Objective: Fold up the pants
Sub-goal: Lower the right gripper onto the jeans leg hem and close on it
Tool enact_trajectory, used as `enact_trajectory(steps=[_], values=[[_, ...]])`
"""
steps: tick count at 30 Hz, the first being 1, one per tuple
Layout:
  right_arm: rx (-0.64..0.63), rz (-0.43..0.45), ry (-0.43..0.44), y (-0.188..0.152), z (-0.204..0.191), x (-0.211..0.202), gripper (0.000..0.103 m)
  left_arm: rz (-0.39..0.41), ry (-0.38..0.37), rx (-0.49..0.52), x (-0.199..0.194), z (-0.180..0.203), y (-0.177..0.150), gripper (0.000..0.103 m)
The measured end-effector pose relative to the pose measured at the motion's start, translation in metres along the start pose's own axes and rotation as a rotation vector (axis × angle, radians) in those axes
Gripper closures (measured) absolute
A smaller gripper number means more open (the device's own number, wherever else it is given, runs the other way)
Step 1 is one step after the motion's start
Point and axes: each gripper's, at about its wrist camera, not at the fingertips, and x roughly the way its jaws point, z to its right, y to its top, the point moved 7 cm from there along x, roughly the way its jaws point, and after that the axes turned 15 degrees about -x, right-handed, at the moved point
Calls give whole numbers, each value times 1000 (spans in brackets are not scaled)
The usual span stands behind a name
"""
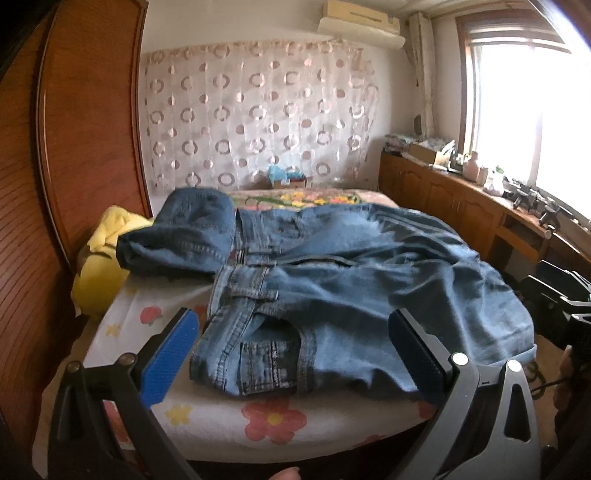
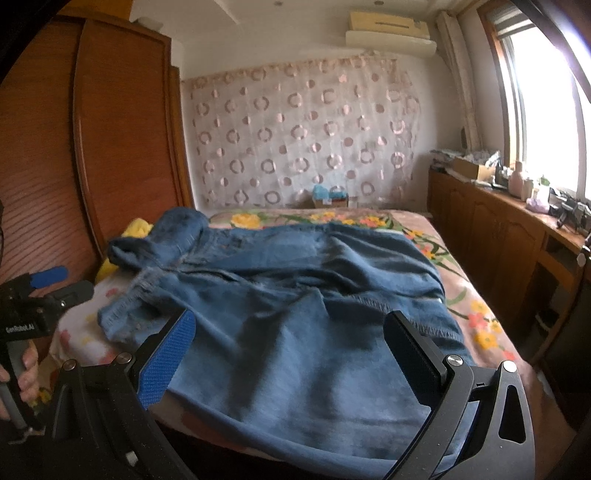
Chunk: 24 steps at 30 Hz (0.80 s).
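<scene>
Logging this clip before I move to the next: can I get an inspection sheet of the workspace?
Surface: bed with floral cover.
Job's things: blue jeans spread across it, one leg end doubled over at the far left.
Clutter: yellow cloth by the wooden headboard.
Grippers: left hand-held gripper open above the waistband; right hand-held gripper open over a leg.
Cables: nothing seen.
Surroundings: patterned curtain, air conditioner, cabinets under a bright window.

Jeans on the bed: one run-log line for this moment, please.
phase: pre-grasp | jeans: spread unfolded on bed | left gripper: open, at waistband end, empty | right gripper: open, over legs, empty
</scene>
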Motion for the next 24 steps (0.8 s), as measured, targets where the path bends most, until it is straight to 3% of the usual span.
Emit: enact_trajectory(steps=[9, 24], values=[[-22, -77, 13, -28, 14, 16, 0, -46, 15, -3, 18, -13, -14, 0], [-85, -236, -2, -92, 37, 7, 1, -88, 13, -17, 29, -21, -28, 0]])
